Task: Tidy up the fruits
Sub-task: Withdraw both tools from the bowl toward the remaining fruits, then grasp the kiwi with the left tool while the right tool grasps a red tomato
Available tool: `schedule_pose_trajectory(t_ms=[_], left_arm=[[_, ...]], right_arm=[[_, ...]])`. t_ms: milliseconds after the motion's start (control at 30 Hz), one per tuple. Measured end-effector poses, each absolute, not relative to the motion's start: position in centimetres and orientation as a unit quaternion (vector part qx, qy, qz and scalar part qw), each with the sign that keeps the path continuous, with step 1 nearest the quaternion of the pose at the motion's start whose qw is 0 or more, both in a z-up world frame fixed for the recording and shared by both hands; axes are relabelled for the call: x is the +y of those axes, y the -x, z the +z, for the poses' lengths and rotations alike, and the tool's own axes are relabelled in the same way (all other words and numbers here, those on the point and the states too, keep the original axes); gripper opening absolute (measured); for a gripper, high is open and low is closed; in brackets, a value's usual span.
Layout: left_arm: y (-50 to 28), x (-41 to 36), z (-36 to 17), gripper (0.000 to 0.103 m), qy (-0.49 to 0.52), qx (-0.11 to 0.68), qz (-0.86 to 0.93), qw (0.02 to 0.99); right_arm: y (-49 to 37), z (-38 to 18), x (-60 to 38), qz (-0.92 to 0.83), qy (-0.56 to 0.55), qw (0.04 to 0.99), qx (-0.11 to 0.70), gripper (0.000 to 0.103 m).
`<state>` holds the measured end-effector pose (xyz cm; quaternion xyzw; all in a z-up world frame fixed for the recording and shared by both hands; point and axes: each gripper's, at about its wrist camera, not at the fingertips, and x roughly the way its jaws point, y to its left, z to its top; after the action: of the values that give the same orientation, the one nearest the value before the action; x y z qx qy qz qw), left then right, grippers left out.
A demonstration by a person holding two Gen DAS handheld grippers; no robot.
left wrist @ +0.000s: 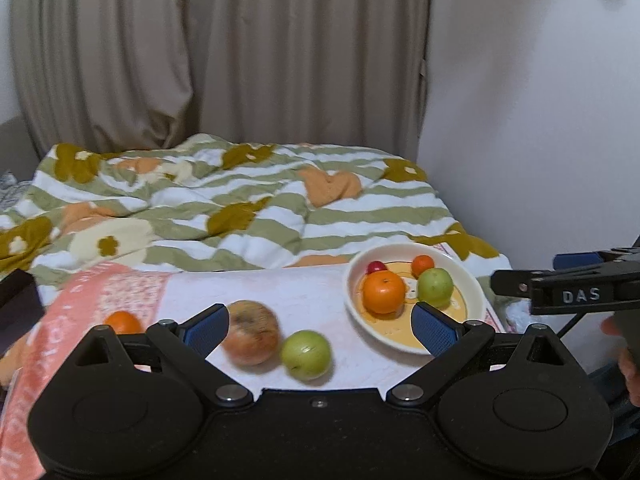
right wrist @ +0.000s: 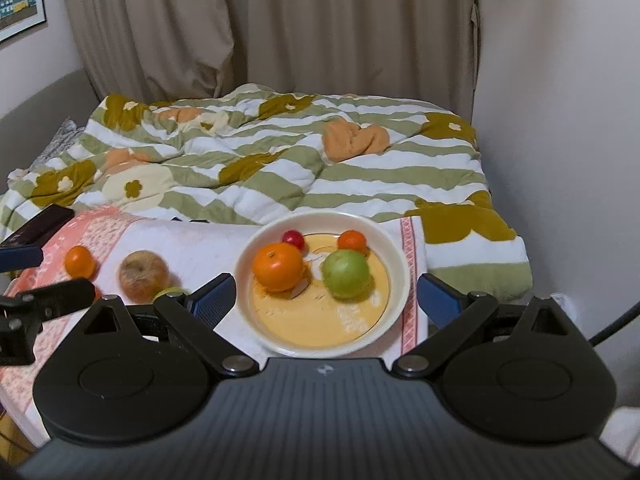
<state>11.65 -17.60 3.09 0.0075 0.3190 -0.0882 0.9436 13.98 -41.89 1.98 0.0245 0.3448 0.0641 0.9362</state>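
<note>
A cream bowl (left wrist: 356,304) (right wrist: 244,280) with a yellow inside holds a big orange (left wrist: 383,291) (right wrist: 278,266), a green apple (left wrist: 435,287) (right wrist: 346,274), a small orange (left wrist: 423,265) (right wrist: 352,241) and a small red fruit (left wrist: 376,267) (right wrist: 293,239). On the cloth lie a brownish apple (left wrist: 251,332) (right wrist: 143,276), a green apple (left wrist: 306,355) and a small orange (left wrist: 123,322) (right wrist: 80,261). My left gripper (left wrist: 320,326) is open and empty above the two loose apples. My right gripper (right wrist: 324,300) is open and empty above the bowl.
The fruits lie on a pink-and-white cloth (left wrist: 80,304) (right wrist: 188,244) at the foot of a bed with a striped flowered quilt (left wrist: 240,208) (right wrist: 280,152). A dark flat object (right wrist: 40,222) lies at the cloth's left edge. A white wall (left wrist: 540,120) is on the right.
</note>
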Motion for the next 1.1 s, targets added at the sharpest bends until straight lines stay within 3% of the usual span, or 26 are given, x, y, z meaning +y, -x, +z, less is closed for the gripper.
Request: schedule_pose_trajectory(t_ms=[333,633,1100], left_arm=[[-8.5,-11.8,1.3,0.1,-0.039,0.322,-0.044,0.945],[-8.3,-7.8,-4.0,0.1,-0.068,0.31,-0.05,0.947],[-9.2,-5.9,-9.6,0.098,-0.067,0.337,-0.108,0.933]], right_arm=[[-10.1,1.6,-37.6,0.074,-0.022,0.934,0.348,0.103],[-8.5,-4.5,-32.0,0.032,-0.052,0.934,0.353,0.103],[-8.6,-9.7,-26.5,0.013,-0.034,0.934,0.356,0.103]])
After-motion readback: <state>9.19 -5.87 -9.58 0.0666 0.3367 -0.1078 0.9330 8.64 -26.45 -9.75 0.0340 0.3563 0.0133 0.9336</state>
